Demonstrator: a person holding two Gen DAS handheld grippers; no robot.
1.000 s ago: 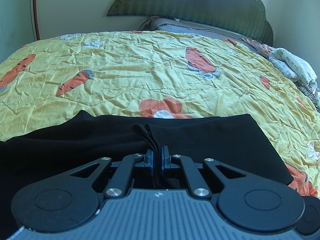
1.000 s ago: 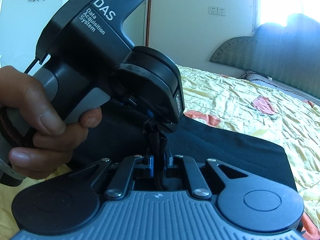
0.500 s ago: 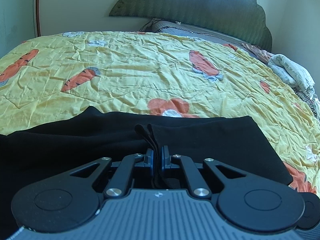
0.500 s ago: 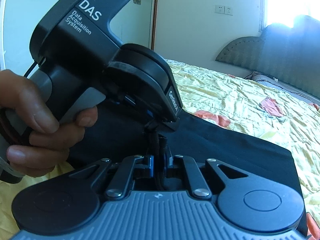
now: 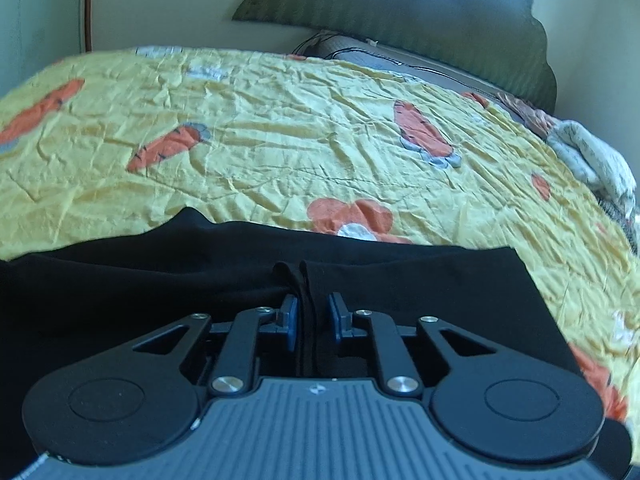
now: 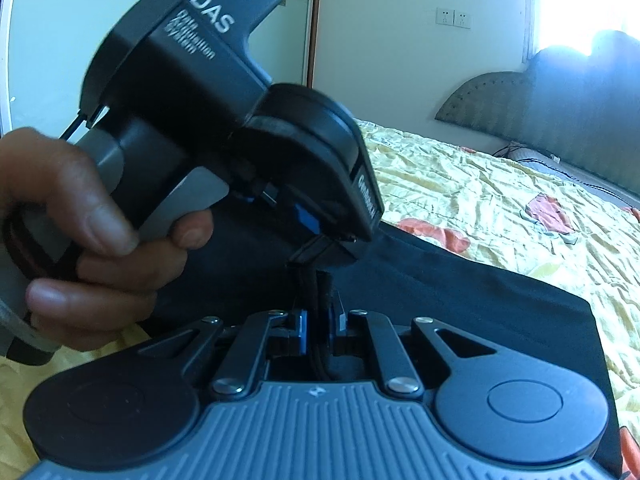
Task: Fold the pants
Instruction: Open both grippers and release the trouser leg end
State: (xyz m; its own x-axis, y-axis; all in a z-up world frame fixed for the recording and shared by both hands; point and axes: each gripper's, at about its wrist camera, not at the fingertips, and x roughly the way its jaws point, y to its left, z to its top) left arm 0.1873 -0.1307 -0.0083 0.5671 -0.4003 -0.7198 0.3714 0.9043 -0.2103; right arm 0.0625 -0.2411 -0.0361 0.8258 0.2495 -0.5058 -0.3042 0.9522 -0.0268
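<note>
The black pants (image 5: pixel 400 280) lie folded on the yellow bedspread (image 5: pixel 280 152), close in front of both grippers. My left gripper (image 5: pixel 311 316) has its jaws parted a little, with a ridge of black fabric standing loose between them. My right gripper (image 6: pixel 320 320) also has its jaws slightly apart around a pinch of the pants (image 6: pixel 480 292). The left gripper's body (image 6: pixel 224 92), held by a hand (image 6: pixel 92 224), fills the upper left of the right wrist view, just above my right fingertips.
The bedspread has orange carrot and flower prints. A dark headboard (image 5: pixel 420 12) and grey pillow (image 5: pixel 400 60) stand at the far end. A white patterned cloth (image 5: pixel 592 156) lies at the bed's right edge. A wall with sockets (image 6: pixel 452 18) is behind.
Both grippers' jaws have opened slightly, loosening the pinched pants fabric. The left gripper has tilted and lifted a little in the right wrist view.
</note>
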